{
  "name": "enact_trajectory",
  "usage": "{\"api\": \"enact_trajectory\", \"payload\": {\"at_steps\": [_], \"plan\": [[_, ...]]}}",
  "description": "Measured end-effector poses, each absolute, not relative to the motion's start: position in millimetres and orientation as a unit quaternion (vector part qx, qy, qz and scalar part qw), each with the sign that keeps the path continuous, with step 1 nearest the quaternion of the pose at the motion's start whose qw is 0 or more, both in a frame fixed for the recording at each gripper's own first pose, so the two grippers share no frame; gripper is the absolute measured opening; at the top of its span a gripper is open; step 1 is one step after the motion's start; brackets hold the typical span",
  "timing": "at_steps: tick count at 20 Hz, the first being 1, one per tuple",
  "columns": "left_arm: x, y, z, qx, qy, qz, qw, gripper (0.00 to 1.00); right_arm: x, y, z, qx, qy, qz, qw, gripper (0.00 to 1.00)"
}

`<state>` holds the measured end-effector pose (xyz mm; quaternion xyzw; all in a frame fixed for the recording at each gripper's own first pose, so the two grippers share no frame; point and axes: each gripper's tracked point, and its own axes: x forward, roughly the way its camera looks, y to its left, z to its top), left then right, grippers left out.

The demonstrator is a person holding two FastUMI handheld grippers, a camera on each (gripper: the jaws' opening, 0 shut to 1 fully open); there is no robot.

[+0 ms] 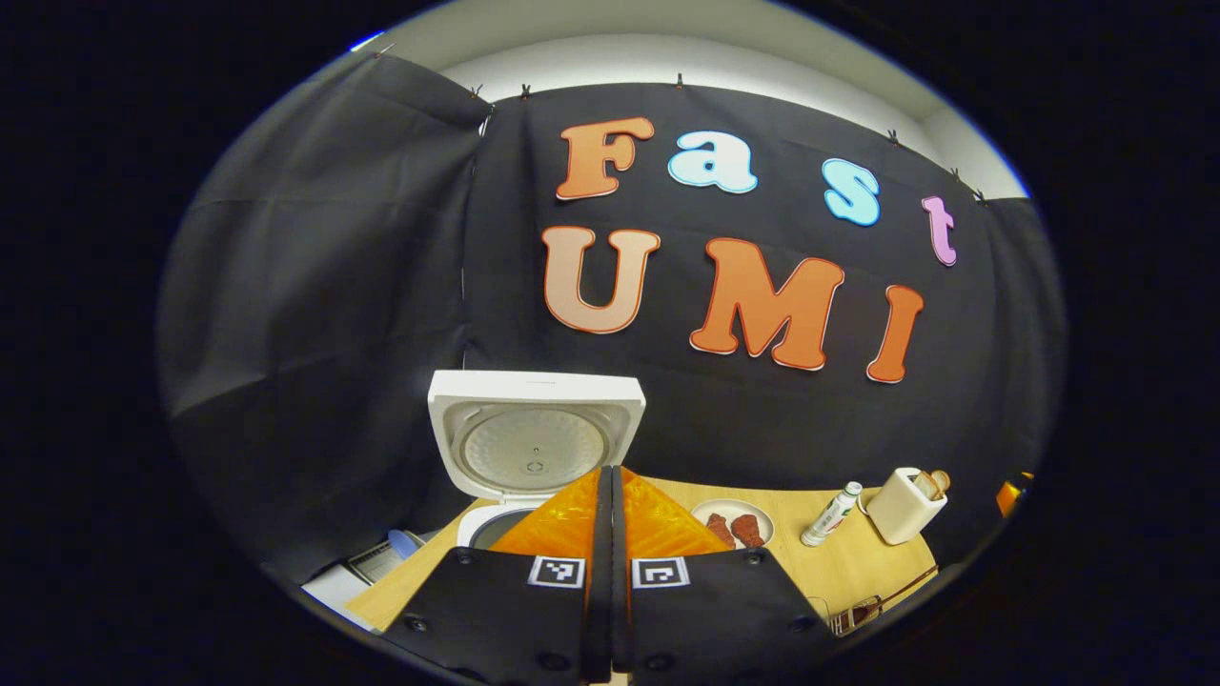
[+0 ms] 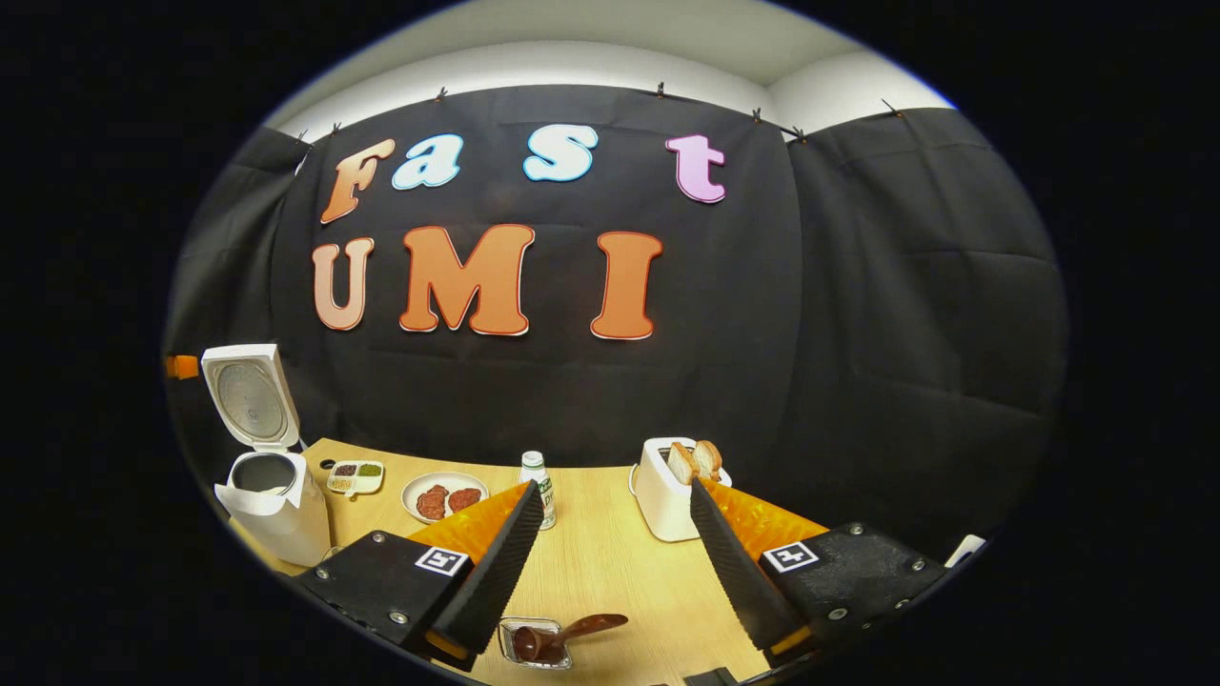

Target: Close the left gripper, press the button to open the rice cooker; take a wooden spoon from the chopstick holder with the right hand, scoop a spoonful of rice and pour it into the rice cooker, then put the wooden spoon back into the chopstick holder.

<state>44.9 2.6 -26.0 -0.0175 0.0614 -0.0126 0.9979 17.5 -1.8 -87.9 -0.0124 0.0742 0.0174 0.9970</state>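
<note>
Right claw [image 2: 610, 562] wide open, empty, above wooden spoon [image 2: 562, 634]; left claw [image 1: 610, 514] closed, empty; we risk tipping its holder [image 2: 536, 643] grabbing off-centre.

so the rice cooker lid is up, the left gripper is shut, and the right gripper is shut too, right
Not quite. The rice cooker does have its lid up, and the left gripper is shut, with its fingers pressed together in the left gripper view. But the right gripper is open: the right gripper view shows its fingers spread wide apart above the table, with nothing between them.
</note>
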Motion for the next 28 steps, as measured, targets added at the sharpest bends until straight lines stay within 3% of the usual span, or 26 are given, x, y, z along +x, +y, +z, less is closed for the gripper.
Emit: {"api": "enact_trajectory", "payload": {"at_steps": [10,11,12,13,14,16,19,20,22,24,26,28], "plan": [[34,-8,-20,-0.001,0.033,-0.016,0.999,0.08,21,4,-178,0.072,0.154,0.02,0.985,0.97],[33,-9,-24,-0.001,0.039,-0.017,0.999,0.14,22,5,-192,0.08,0.165,0.019,0.983,0.96],[32,-9,-26,-0.003,0.043,-0.019,0.999,0.31,23,6,-206,0.089,0.18,0.019,0.98,0.96],[32,-10,-28,-0.006,0.047,-0.022,0.999,0.36,22,8,-220,0.102,0.196,0.019,0.975,0.96],[32,-10,-27,-0.007,0.047,-0.023,0.999,0.6,22,10,-235,0.117,0.213,0.019,0.97,0.96],[32,-5,-27,-0.001,0.046,-0.016,0.999,0.84,22,16,-264,0.154,0.245,0.018,0.957,0.96],[30,-1,-28,0.008,0.05,-0.01,0.999,0.84,20,30,-290,0.227,0.276,0.031,0.933,0.95],[29,1,-29,0.012,0.051,-0.006,0.999,0.96,20,37,-299,0.256,0.288,0.036,0.922,0.95],[29,7,-32,0.02,0.052,0.004,0.998,0.98,13,45,-310,0.307,0.31,0.042,0.899,0.87],[28,11,-34,0.018,0.054,0.012,0.998,0.98,14,49,-318,0.327,0.318,0.035,0.889,0.68],[27,16,-35,0.013,0.058,0.017,0.998,0.98,16,48,-320,0.329,0.313,0.034,0.89,0.4],[27,21,-39,0.011,0.059,0.022,0.998,0.97,15,49,-318,0.317,0.317,0.037,0.893,0.31]]}}
